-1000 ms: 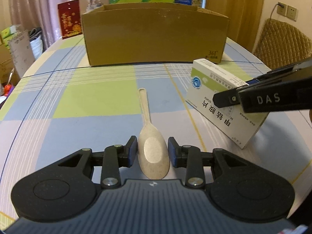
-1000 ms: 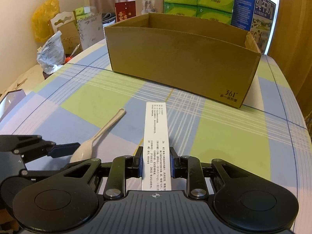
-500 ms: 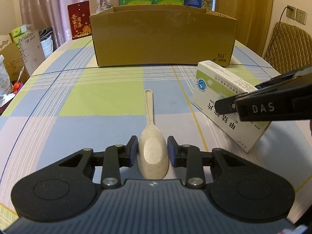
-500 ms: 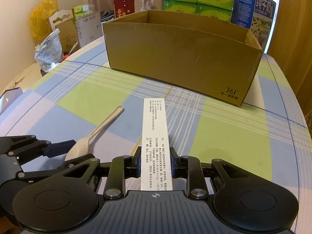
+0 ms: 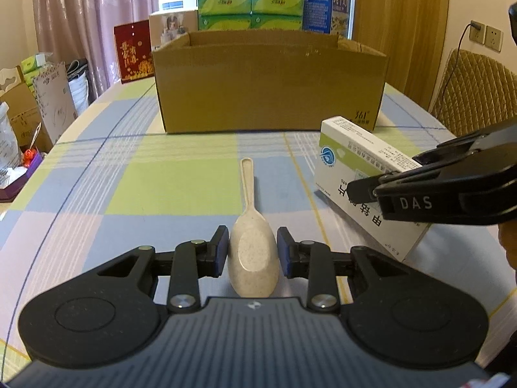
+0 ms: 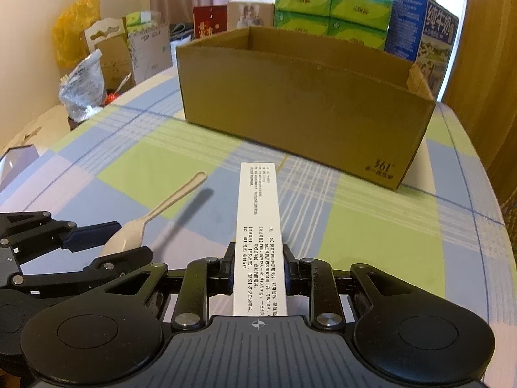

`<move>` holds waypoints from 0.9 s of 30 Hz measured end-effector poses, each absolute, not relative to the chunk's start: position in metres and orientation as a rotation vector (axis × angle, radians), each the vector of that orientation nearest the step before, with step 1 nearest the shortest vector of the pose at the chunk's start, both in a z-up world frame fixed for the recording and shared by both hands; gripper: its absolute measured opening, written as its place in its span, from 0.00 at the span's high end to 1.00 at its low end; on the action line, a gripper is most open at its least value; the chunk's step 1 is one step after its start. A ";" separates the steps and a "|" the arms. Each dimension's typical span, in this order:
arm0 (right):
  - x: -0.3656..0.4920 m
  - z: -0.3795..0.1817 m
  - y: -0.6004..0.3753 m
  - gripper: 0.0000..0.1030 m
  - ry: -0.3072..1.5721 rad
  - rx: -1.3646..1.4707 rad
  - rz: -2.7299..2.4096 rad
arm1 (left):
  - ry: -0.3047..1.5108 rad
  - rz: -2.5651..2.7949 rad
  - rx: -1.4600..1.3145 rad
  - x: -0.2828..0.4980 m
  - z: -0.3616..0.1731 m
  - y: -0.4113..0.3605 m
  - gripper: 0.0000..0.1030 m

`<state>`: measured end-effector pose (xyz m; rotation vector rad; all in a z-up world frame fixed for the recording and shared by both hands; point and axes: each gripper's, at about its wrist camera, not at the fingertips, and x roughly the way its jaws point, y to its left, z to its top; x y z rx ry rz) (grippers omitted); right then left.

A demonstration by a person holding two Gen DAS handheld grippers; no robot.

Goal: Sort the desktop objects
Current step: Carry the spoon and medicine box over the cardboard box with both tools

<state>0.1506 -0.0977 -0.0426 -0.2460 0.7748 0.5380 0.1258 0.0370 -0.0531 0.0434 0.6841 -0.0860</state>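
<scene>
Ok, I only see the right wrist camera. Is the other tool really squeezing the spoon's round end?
Observer: Yes. In the left wrist view the left tool has its blue pads against both sides of the spoon.
Child: What's on the big side of my white box?
Observer: A green stripe and a round blue logo.
Child: Anything on the wall off to my right?
Observer: A wall socket with a cable plugged in.

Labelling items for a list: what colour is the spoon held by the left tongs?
Speckled beige, the spoon shows best in the left wrist view.
</scene>
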 end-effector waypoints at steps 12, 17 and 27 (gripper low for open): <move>0.151 -0.025 -0.102 0.79 0.723 -0.212 0.526 | 0.653 -0.096 0.038 0.129 -0.034 0.036 0.74; 0.150 -0.011 -0.107 0.79 0.696 -0.183 0.515 | 0.637 -0.104 0.041 0.129 -0.019 0.032 0.74; 0.147 0.020 -0.114 0.79 0.663 -0.143 0.461 | 0.591 -0.133 0.044 0.132 0.018 0.023 0.74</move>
